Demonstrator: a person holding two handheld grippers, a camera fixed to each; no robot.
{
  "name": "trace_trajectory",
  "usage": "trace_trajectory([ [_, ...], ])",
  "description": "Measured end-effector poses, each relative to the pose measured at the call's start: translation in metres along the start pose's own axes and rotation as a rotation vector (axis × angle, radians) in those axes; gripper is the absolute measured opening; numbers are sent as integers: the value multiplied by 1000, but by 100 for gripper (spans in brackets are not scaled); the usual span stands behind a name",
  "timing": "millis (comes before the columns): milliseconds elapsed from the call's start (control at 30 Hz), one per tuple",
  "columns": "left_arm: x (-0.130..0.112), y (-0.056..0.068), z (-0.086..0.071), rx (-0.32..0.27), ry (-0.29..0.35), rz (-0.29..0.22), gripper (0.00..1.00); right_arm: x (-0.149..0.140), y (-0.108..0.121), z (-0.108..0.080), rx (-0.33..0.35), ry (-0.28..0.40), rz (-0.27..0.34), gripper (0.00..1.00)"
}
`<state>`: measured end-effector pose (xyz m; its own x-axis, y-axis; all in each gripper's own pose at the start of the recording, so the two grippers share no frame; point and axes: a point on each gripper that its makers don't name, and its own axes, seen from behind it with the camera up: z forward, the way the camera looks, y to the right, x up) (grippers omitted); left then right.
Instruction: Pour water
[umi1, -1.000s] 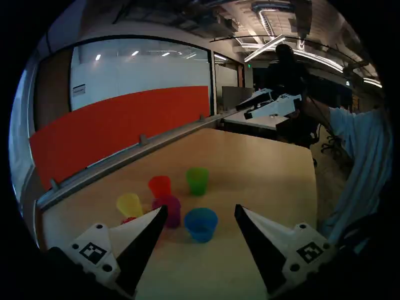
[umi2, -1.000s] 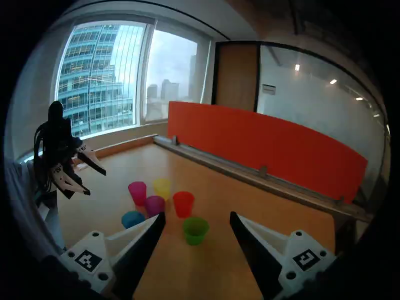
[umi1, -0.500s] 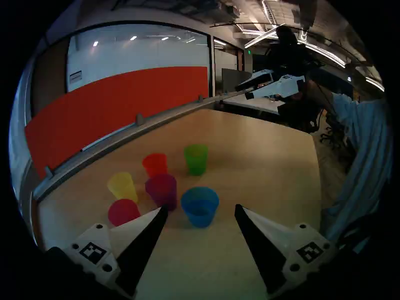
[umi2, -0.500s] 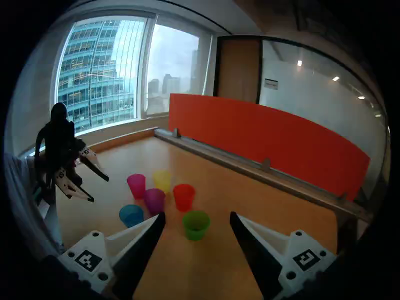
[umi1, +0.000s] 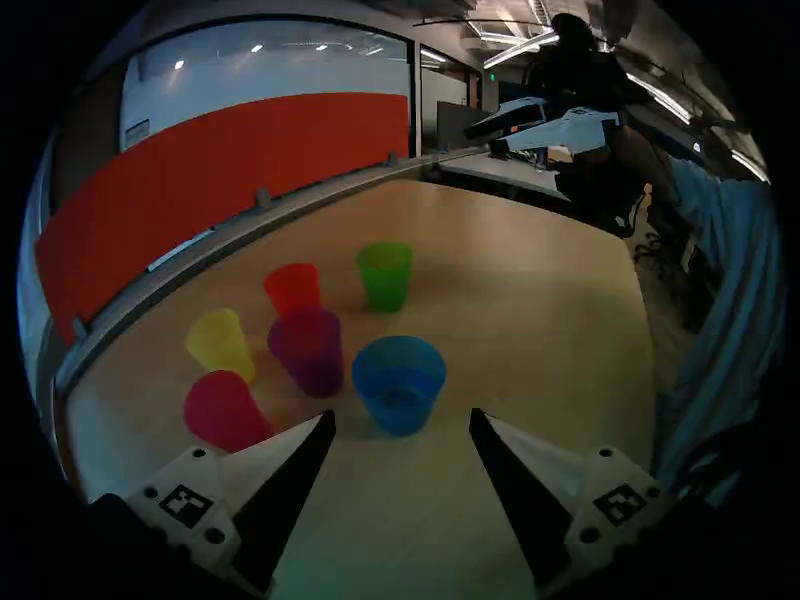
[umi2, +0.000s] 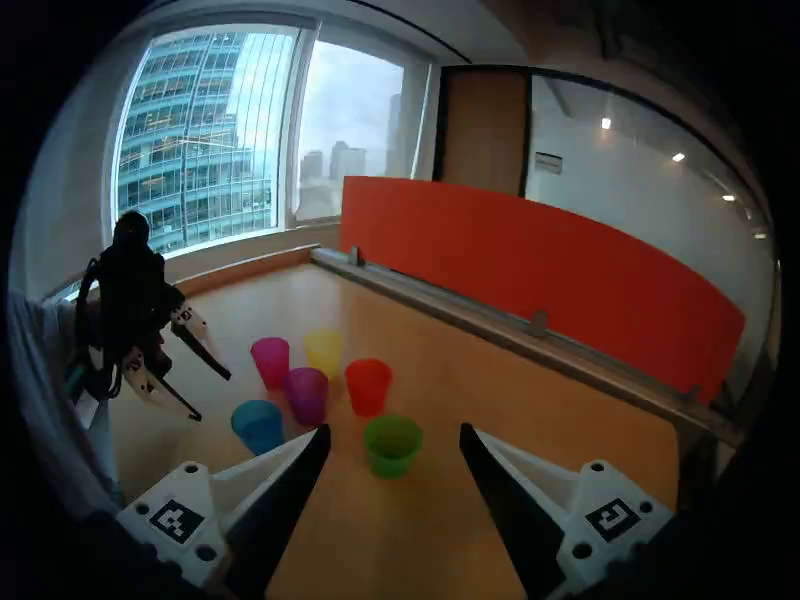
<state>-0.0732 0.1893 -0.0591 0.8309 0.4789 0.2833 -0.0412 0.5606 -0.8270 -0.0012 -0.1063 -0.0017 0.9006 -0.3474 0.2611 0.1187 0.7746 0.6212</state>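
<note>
Six plastic cups stand in a cluster on the wooden table (umi1: 530, 300): green (umi1: 385, 275), red (umi1: 292, 288), yellow (umi1: 220, 343), purple (umi1: 308, 350), blue (umi1: 399, 383) and pink (umi1: 222, 410). My left gripper (umi1: 400, 416) is open, with the blue cup just ahead between its fingers, untouched. My right gripper (umi2: 395, 430) is open and held above the table, with the green cup (umi2: 391, 444) nearest and the red cup (umi2: 368, 385) behind it. In the right gripper view the left gripper (umi2: 213, 397) hovers beside the blue cup (umi2: 258, 425). I cannot tell whether any cup holds water.
An orange partition (umi1: 200, 180) on a metal rail (umi1: 250, 220) runs along the table's far edge. Large windows (umi2: 200, 150) lie beyond the left end. A person's sleeve (umi1: 730, 260) and the raised right gripper (umi1: 545, 122) are to the right of the cups.
My left gripper has dropped and moved in on the cups, so the blue cup is now larger and close between its fingers. The right gripper has shifted only slightly.
</note>
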Motion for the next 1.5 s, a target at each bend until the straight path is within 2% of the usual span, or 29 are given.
trace_trajectory([
  [567, -9, -2, 43, -40, -59, -13, 100, -13, 8, 21, 9, -22, 6, 100],
  [1067, -6, -1, 74, -59, -65, -12, 100, -20, 11, 36, 17, -31, 6, 100],
  [1500, -5, -4, 89, -46, -72, 4, 100, -25, 17, 41, 14, -36, 9, 100],
])
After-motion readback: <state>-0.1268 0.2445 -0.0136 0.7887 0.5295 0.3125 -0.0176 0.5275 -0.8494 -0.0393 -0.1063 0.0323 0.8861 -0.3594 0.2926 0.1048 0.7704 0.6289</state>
